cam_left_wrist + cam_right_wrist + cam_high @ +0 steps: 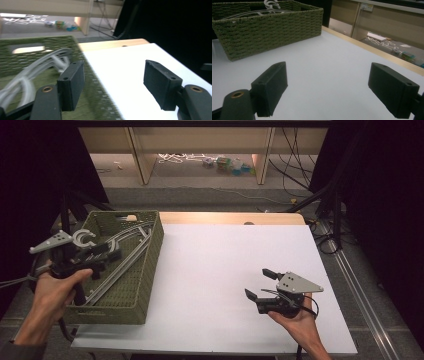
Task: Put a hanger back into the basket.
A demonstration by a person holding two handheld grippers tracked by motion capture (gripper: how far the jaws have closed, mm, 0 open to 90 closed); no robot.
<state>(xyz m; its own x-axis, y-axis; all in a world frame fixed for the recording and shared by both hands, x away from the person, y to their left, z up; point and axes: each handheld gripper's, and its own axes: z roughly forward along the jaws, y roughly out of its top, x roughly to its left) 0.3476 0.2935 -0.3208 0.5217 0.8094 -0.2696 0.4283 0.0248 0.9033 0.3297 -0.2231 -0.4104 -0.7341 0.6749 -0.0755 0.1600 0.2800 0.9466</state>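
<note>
A green woven basket (150, 265) stands on the left side of the white table (225, 270) and holds several white plastic hangers (127, 245). My left gripper (107, 252) hovers over the basket, open and empty; in the left gripper view its pads (72, 85) straddle the basket's right wall (90, 82) with the hangers (30, 75) to the left. My right gripper (260, 284) rests low over the table at the right, open with nothing between its pads (270, 86). The right gripper view shows the basket (267, 30) ahead to the left.
A wooden strip (230, 218) runs along the table's far edge. Beyond it are shelving legs, cables and small clutter on the floor (225, 164). Black curtains flank both sides.
</note>
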